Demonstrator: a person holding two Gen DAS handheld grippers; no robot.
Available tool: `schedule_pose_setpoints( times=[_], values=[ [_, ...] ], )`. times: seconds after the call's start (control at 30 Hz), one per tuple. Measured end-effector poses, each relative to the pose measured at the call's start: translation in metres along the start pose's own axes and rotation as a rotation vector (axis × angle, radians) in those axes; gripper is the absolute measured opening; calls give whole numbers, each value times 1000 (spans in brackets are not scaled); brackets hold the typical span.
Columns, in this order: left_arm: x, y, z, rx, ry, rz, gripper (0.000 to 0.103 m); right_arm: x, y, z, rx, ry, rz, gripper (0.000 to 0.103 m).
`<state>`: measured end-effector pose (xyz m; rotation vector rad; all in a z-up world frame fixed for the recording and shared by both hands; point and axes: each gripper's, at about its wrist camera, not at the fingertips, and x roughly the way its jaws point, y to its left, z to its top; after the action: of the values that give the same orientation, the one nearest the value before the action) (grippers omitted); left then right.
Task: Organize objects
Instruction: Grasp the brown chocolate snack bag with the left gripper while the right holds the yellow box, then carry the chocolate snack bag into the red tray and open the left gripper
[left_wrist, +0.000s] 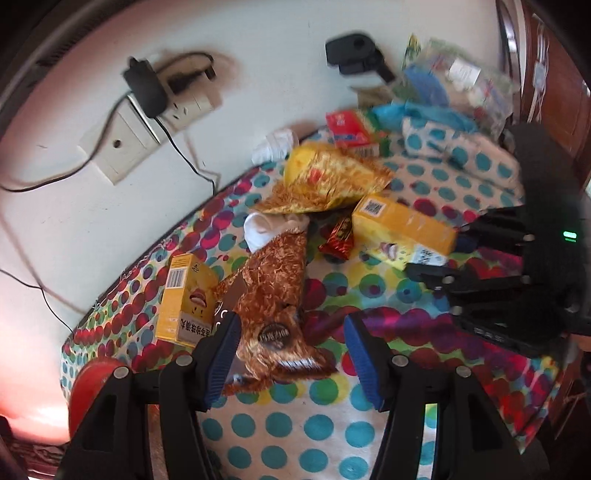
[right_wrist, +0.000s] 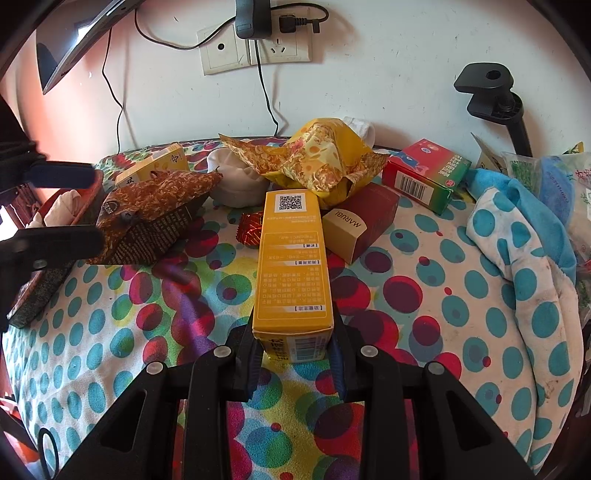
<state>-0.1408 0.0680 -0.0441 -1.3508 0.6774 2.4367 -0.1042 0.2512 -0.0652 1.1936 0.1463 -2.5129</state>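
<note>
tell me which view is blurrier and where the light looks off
Left wrist view: motion-smeared, worst on the bags at upper right; a pink cast tints the lower left wall. Right wrist view: sharp, the yellow box text readable in the right gripper; same pink cast on the left wall; fisheye bends the table edge.

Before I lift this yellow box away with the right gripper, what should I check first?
1. Right gripper shut on the yellow box: ok, a finger on each side of its near end.
2. Grip depth: not ok, only the near end is held; the box may droop.
3. Far end free of the MARUBI box: cannot tell, they look very close.
4. Left gripper out of the way: ok, open at the brown snack bag.
5. Red foil candy beside the box: ok, apart.
</note>
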Motion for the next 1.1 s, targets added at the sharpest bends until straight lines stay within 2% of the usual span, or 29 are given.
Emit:
schedule_pose_setpoints(
  times=[0.17, 0.3, 0.5, 0.7, 0.87, 1.1],
  values=[
    [33, 2, 10, 49, 59, 108, 60, 1, 1, -1, 2, -1, 3, 29],
    [53, 9, 5, 8, 78, 115, 62, 1, 2, -1, 2, -1, 6, 29],
    [57, 14, -5, -48, 17, 86, 62, 1, 2, -1, 8, -2, 17, 29],
    [48, 34, -9, -184, -14, 25, 52, -3, 6, -2, -8, -30, 18, 28],
    [39, 41, -19, -236, -29, -8, 52, -11, 12, -4, -20, -67, 1, 28],
    [16, 49, -38, -303, -50, -51, 52, -8, 14, -2, -28, -54, -21, 28]
  ],
)
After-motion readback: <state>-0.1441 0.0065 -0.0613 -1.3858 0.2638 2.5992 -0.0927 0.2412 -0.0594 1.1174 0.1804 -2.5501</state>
